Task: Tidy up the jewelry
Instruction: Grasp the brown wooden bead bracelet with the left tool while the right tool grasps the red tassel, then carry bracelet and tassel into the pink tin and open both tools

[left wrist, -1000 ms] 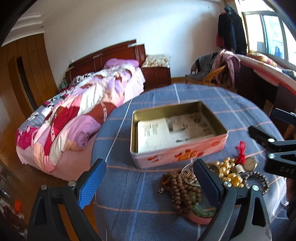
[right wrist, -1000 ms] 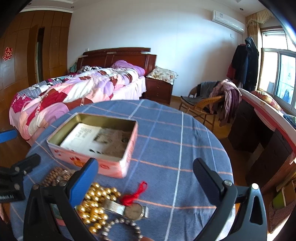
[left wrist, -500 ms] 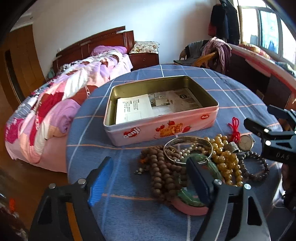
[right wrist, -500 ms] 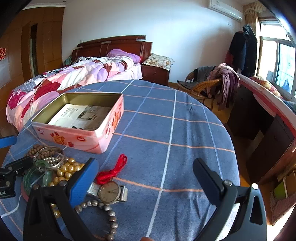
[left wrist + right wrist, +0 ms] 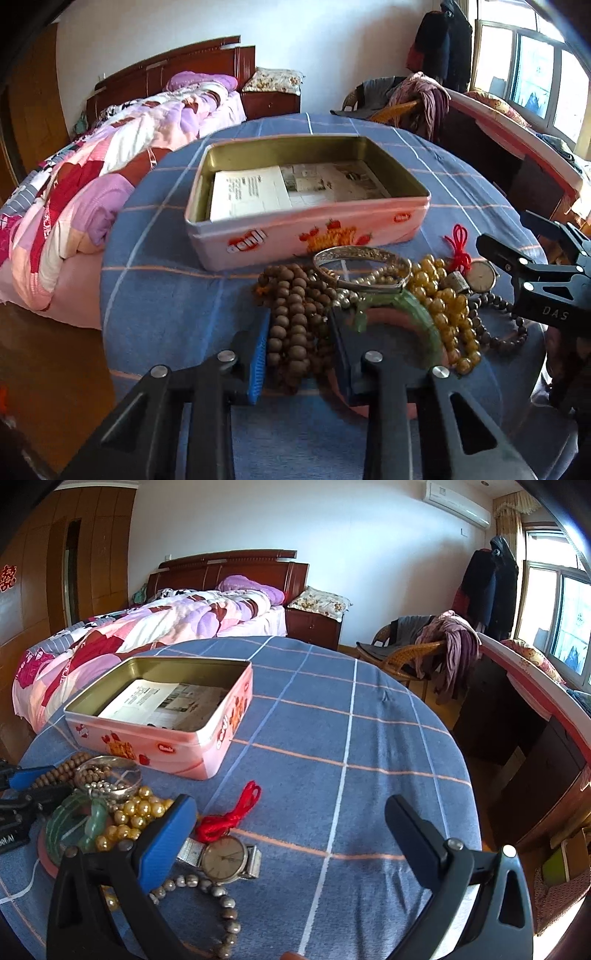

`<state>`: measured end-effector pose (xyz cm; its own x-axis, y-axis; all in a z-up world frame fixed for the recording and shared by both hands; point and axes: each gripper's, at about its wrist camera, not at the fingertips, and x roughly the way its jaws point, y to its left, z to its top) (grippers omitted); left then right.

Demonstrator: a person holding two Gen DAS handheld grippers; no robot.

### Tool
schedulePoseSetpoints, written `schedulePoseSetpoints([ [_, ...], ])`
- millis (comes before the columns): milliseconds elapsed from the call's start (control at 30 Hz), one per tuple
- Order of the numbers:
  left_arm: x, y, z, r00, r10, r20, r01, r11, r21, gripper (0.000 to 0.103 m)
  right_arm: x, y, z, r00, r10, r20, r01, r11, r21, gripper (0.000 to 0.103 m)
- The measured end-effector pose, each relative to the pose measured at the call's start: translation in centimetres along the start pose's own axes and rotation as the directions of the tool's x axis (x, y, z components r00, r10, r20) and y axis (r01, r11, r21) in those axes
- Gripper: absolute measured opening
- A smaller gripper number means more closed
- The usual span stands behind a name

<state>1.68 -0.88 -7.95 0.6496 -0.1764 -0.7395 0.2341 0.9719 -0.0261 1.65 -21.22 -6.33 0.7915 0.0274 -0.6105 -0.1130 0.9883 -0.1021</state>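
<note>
Left gripper [image 5: 297, 350] lower than a second ago, jaws just closing, now clamped on brown beads [image 5: 291, 314]; tin [image 5: 306, 236] likely next. Right gripper [image 5: 291, 834] spread wide, idle.

The left hand-held gripper [image 5: 297, 352] is pointing steeply downward with its jaws, which have just been closing, standing narrow around a strand of wooden beads [image 5: 291, 321], while the right hand-held gripper [image 5: 291, 834] is hanging tilted downward, jaws spread wide, gripping nothing.
</note>
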Motion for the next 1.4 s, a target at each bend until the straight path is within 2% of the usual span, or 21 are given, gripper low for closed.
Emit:
schedulePoseSetpoints([
  [300,-4.0,1.3,1.9,0.991,0.013,0.136,-0.013,1.0,-0.002,0.022,0.8,-2.6,0.2,1.0,-0.001,-0.024,0.003,0.998,0.064,0.102],
  [467,-5.4,1.3,2.7,0.979,0.037,0.201,-0.039,0.999,0.008,0.022,1.2,-3.2,0.3,0.997,0.04,-0.06,-0.034,0.996,0.088,0.09],
  [667,-4.6,1.1,2.8,0.981,0.029,0.191,-0.032,0.999,0.013,0.022,1.6,-2.4,0.5,0.98,0.163,-0.118,-0.151,0.983,0.103,0.082],
  [733,-4.3,0.9,2.9,0.981,0.026,0.19,-0.029,0.999,0.014,0.022,1.6,-1.6,0.6,0.977,0.175,-0.126,-0.165,0.983,0.08,0.079],
  [900,-4.3,0.7,2.7,0.98,0.018,0.197,-0.021,1.0,0.016,0.022,2.9,-0.1,0.5,0.959,0.207,-0.193,-0.2,0.978,0.056,0.062],
  [967,-4.3,0.7,2.8,0.98,0.015,0.198,-0.018,1.0,0.012,0.022,3.5,0.3,0.4,0.95,0.224,-0.217,-0.219,0.975,0.046,0.046],
  [1000,-4.4,0.8,2.8,0.98,0.016,0.2,-0.018,1.0,0.008,0.022,3.6,0.4,0.3,0.949,0.227,-0.219,-0.223,0.974,0.042,0.042],
  [1033,-4.4,1.0,2.8,0.979,0.018,0.201,-0.02,1.0,0.006,0.022,3.5,0.6,0.3,0.951,0.226,-0.21,-0.225,0.974,0.026,0.018],
  [1067,-4.4,1.0,2.9,0.979,0.02,0.201,-0.021,1.0,0.005,0.022,3.5,0.6,0.3,0.948,0.239,-0.211,-0.239,0.971,0.027,0.011],
  [1400,-5.5,1.6,3.1,0.971,0.016,0.238,-0.012,1.0,-0.02,0.022,1.2,-0.3,1.5,0.965,0.236,-0.114,-0.238,0.971,0.0,0.008],
])
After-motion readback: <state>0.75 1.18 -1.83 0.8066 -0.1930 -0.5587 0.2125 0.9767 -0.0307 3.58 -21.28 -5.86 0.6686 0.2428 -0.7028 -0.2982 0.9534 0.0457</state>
